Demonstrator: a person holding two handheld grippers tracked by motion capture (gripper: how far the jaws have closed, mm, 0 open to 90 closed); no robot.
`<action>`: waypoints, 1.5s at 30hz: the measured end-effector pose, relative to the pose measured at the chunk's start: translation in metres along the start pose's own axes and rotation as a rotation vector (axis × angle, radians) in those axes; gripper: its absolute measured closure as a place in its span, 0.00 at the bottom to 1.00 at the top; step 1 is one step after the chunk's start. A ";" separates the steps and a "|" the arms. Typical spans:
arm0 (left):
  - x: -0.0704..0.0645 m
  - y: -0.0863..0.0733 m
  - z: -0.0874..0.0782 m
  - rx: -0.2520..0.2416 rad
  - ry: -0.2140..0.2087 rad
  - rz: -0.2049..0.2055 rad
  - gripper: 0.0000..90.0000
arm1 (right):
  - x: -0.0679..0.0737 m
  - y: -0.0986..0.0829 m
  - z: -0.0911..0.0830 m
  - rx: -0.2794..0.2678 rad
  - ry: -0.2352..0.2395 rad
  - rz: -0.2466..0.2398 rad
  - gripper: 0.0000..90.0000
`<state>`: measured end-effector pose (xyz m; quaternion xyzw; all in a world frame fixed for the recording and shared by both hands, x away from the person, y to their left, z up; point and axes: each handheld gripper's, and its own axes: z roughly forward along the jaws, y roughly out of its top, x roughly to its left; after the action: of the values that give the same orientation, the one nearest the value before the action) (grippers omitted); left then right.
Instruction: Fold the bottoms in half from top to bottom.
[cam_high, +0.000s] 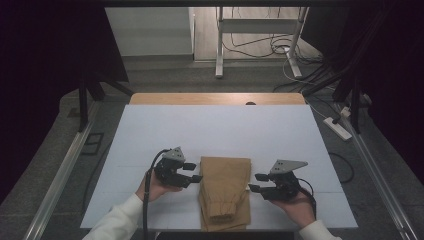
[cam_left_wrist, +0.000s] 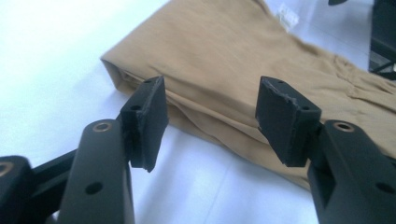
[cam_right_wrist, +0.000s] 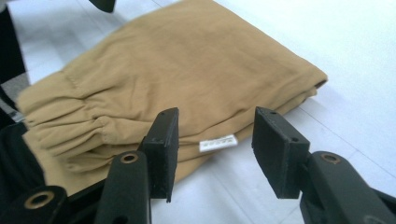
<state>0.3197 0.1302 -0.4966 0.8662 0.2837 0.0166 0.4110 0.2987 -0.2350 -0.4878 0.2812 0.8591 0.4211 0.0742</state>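
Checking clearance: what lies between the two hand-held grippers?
The folded tan cloth garment lies between the left hand-held gripper and right hand-held gripper, in the high view.

Tan folded garment (cam_high: 225, 192) flat on white table, elastic cuff nearest person.

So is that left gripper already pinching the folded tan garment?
No, the left gripper stands open, its jaws short of the folded tan garment.

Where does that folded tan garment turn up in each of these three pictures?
High view: folded tan garment lies low at centre, between both grippers.
Left gripper view: it stretches across the upper half, behind the jaws.
Right gripper view: it fills the upper left.
Shared landmark: the white table.
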 end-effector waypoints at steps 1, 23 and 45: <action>0.001 0.001 0.001 -0.001 0.006 -0.009 0.46 | -0.001 0.000 0.002 0.008 -0.006 0.002 0.55; 0.012 0.016 0.013 -0.010 0.067 -0.064 0.40 | -0.017 0.015 0.022 0.016 -0.040 0.067 0.46; 0.038 0.049 0.039 -0.004 0.102 -0.109 0.35 | -0.041 0.046 0.053 0.024 -0.100 0.079 0.44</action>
<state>0.3851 0.0979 -0.4950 0.8467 0.3508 0.0388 0.3982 0.3720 -0.1986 -0.4909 0.3365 0.8475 0.3990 0.0971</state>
